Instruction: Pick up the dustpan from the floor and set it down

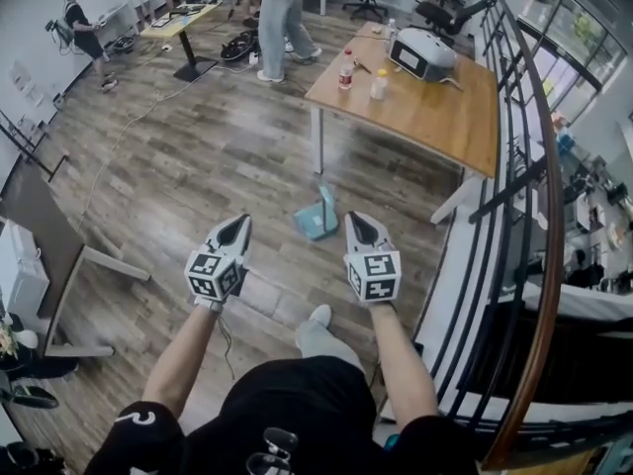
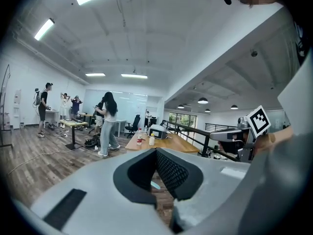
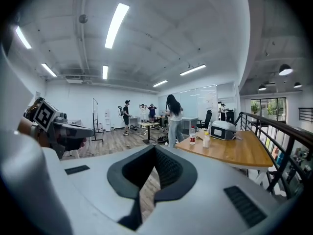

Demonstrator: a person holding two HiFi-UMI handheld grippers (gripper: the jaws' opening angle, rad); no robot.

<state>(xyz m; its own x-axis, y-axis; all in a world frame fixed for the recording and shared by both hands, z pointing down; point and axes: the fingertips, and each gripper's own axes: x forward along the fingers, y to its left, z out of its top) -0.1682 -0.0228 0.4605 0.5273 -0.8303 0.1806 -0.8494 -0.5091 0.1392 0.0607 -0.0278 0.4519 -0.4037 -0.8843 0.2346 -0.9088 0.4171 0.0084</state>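
Observation:
A teal dustpan (image 1: 318, 214) stands on the wooden floor beside a white leg of the table. It is ahead of both grippers and between their lines. My left gripper (image 1: 243, 220) is held out left of it, jaws together with nothing in them. My right gripper (image 1: 351, 216) is just right of the dustpan and nearer to me, also shut and empty. Neither touches the dustpan. In the left gripper view the left gripper's (image 2: 156, 151) tips meet, and a sliver of the teal dustpan (image 2: 154, 185) shows through the gap below them. The right gripper's (image 3: 155, 147) tips meet in its own view.
A wooden table (image 1: 425, 117) carries bottles (image 1: 347, 70) and a white appliance (image 1: 422, 52). A dark railing (image 1: 539, 186) runs along the right. A grey desk (image 1: 45, 236) stands at the left. People stand at the back (image 1: 282, 18). My own shoe (image 1: 319, 316) is below the grippers.

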